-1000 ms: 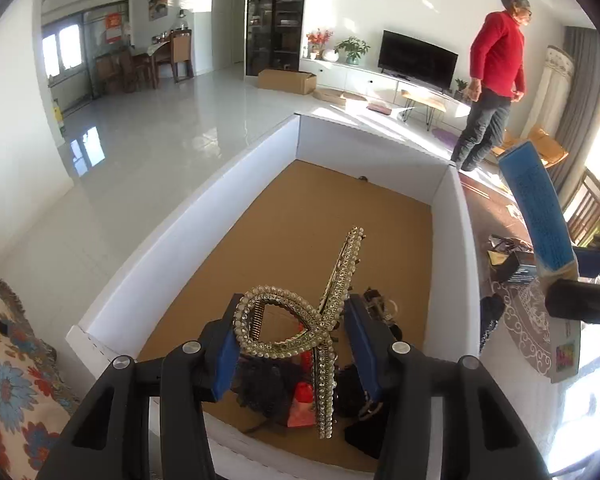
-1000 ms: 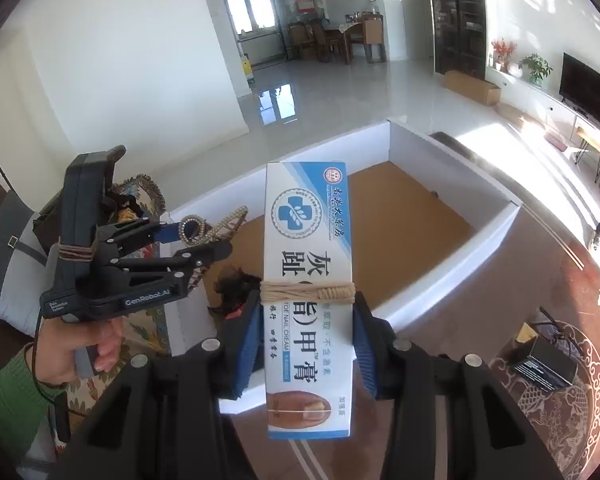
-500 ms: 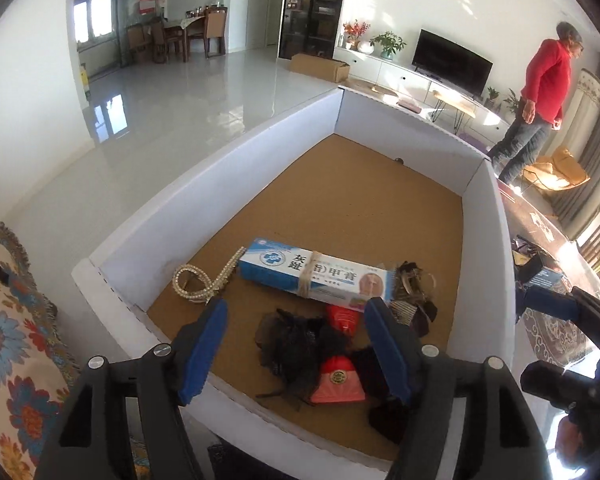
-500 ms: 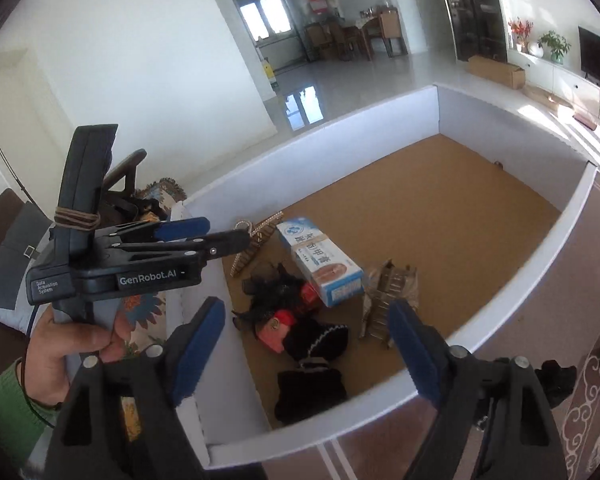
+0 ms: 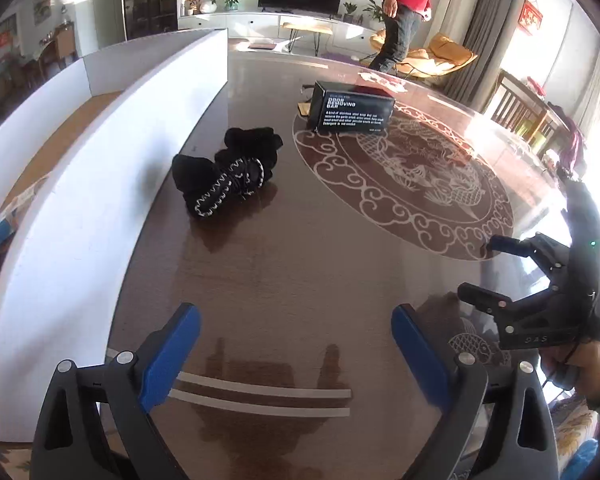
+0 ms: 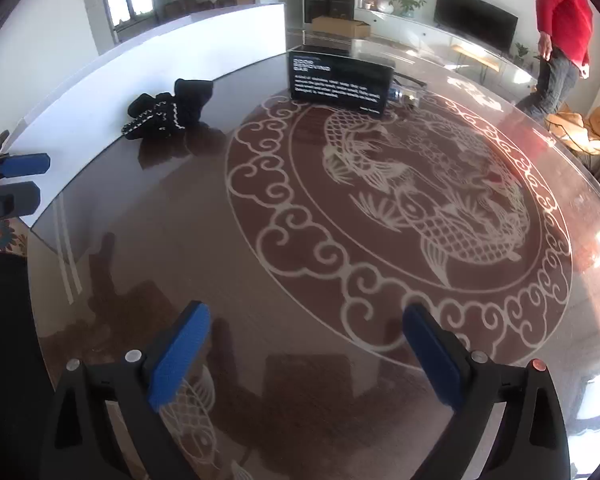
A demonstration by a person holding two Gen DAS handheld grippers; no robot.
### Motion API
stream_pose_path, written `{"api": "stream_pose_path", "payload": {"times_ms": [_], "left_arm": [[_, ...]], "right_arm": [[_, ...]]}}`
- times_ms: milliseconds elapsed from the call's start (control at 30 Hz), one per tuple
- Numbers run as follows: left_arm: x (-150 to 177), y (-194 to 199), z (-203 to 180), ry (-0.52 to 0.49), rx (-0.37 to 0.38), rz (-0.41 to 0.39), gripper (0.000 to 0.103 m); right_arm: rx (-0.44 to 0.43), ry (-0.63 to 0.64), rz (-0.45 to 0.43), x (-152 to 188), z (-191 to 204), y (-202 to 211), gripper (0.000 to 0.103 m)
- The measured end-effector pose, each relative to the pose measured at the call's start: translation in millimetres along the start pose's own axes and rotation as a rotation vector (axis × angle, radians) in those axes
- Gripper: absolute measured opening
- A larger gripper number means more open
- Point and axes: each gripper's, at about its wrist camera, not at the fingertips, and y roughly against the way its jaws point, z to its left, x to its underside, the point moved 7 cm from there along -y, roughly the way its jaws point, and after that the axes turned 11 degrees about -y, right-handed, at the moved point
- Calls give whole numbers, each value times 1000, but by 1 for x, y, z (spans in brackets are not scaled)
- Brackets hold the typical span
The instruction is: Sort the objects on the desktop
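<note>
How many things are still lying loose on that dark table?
2: a black knitted bundle beside the white bin wall, and a black box farther back. More may lie out of view.

A glossy dark brown table [image 5: 300, 264] with a pale dragon medallion [image 6: 400, 200] carries a black knitted bundle [image 5: 228, 168] near the white box wall [image 5: 100, 200] at left, and a black lettered box [image 5: 354, 110] at the medallion's far edge
</note>
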Motion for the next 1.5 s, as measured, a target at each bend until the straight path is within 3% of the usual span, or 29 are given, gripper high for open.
{"api": "stream_pose_path", "payload": {"times_ms": [167,300,733,1500], "left_arm": [[1,-40,-15,-33,-71,36,97],[-4,-42,-11,-32,-116,-6,99],[-4,-48,-13,-44,-127,-54,103],[-3,-46,-16,-21,-137,-32,103]], "right_arm": [[13,-73,-62,8,-24,12,98],[44,-45,-48,10,-13,13,103],[43,-43,-52,14,-11,11,103],[42,-43,-52,13,-11,10,103]]}}
